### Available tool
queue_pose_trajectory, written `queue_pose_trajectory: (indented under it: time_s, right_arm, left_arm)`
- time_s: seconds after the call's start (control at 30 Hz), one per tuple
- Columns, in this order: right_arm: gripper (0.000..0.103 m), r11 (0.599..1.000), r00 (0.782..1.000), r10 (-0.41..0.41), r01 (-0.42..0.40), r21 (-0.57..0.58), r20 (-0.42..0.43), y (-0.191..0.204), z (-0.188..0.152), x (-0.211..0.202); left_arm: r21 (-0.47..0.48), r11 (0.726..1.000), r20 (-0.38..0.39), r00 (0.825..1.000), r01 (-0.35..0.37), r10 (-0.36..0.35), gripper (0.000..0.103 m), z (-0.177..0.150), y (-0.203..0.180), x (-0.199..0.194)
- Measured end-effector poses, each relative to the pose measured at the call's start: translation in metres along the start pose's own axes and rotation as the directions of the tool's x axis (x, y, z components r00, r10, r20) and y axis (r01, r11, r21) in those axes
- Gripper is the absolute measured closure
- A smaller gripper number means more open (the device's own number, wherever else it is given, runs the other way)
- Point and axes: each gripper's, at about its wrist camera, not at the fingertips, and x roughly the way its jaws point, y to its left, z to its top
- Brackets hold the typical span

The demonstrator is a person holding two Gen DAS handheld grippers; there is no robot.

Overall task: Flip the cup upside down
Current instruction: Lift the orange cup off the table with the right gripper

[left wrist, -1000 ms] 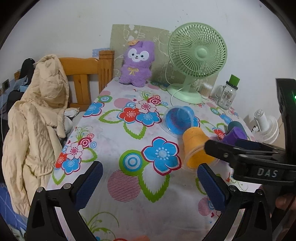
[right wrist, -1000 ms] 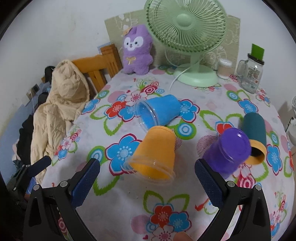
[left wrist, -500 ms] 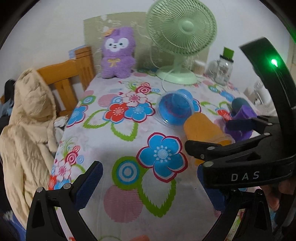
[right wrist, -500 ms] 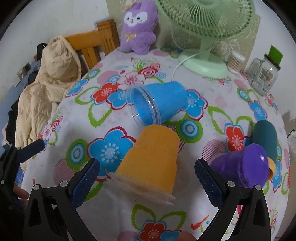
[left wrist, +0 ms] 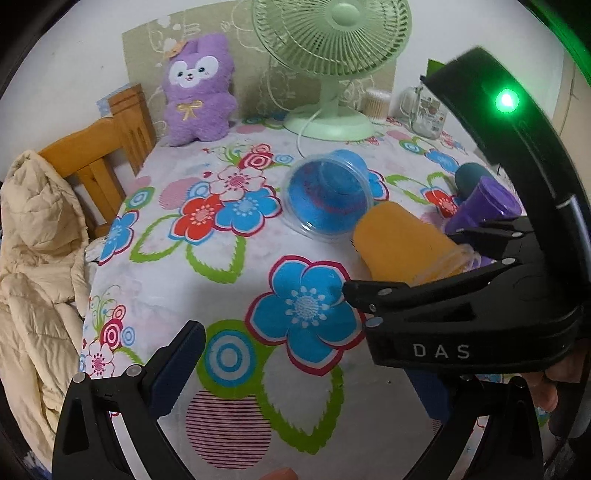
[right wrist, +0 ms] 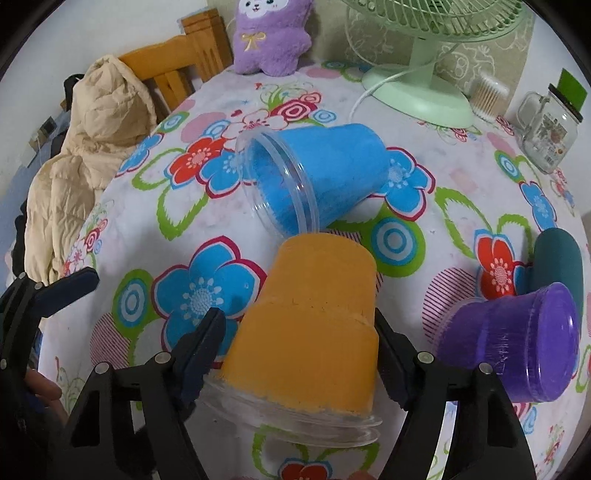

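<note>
An orange cup [right wrist: 314,328] lies tilted on the flowered tablecloth, its clear rim toward me. My right gripper [right wrist: 299,332] has a finger against each side of it; the cup also shows in the left wrist view [left wrist: 402,240], with the right gripper [left wrist: 436,295] at its rim. A blue cup [right wrist: 317,177] lies on its side just beyond, mouth to the left. My left gripper [left wrist: 306,373] is open and empty above the near tablecloth.
A purple cup [right wrist: 517,339] and a dark teal cup [right wrist: 557,266] lie at the right. A green fan [right wrist: 421,92], a glass jar [right wrist: 546,133] and a purple plush [right wrist: 273,33] stand at the back. A wooden chair [left wrist: 107,147] with a beige coat [left wrist: 33,266] is at the left.
My right gripper has moved forward and closed its fingers onto the orange cup. My left gripper has shifted forward over the table.
</note>
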Motion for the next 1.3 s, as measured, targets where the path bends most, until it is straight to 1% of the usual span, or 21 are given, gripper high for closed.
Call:
queue_pose_trajectory:
  time_s: [0.13,0.33,0.43,0.67,0.93,1.07,1.3]
  right_arm:
    - [0.026,1.0,1.0,-0.005,0.005,-0.007,0.011,-0.001,-0.002,-0.005]
    - [0.026,1.0,0.998,0.001,0.0,-0.005,0.059,-0.002,-0.008,-0.027]
    - [0.026,1.0,0.998,0.013,-0.012,-0.013,0.068,0.001,-0.016,-0.037]
    - [0.026,1.0,0.996,0.012,-0.011,-0.018,0.087,-0.001,-0.042,-0.063]
    - [0.026,1.0,0.996,0.016,-0.015,-0.004,0.085,-0.008,-0.077,-0.08]
    - [0.026,1.0,0.997,0.018,-0.019,0.011,0.075,-0.013,-0.093,-0.084]
    - [0.026,1.0,0.996,0.018,-0.019,0.009,0.091,-0.014,-0.111,-0.101]
  left_arm:
    - [0.008,1.0,-0.008,1.0,0.008,-0.008,0.0,0.001,-0.003,-0.002]
    - [0.046,0.999,-0.002,1.0,0.015,-0.015,0.0,-0.003,-0.017,-0.012]
    - [0.062,0.998,0.005,0.999,0.033,-0.033,0.0,-0.006,-0.026,-0.019]
    - [0.09,0.993,0.013,0.997,0.072,-0.073,0.0,-0.02,-0.05,-0.034]
    - [0.063,0.99,0.005,0.992,0.126,-0.127,0.0,-0.045,-0.067,-0.05]
    - [0.066,0.991,0.01,0.993,0.113,-0.114,0.0,-0.059,-0.075,-0.057]
    - [0.05,0.991,0.012,0.992,0.122,-0.123,0.0,-0.072,-0.081,-0.068]
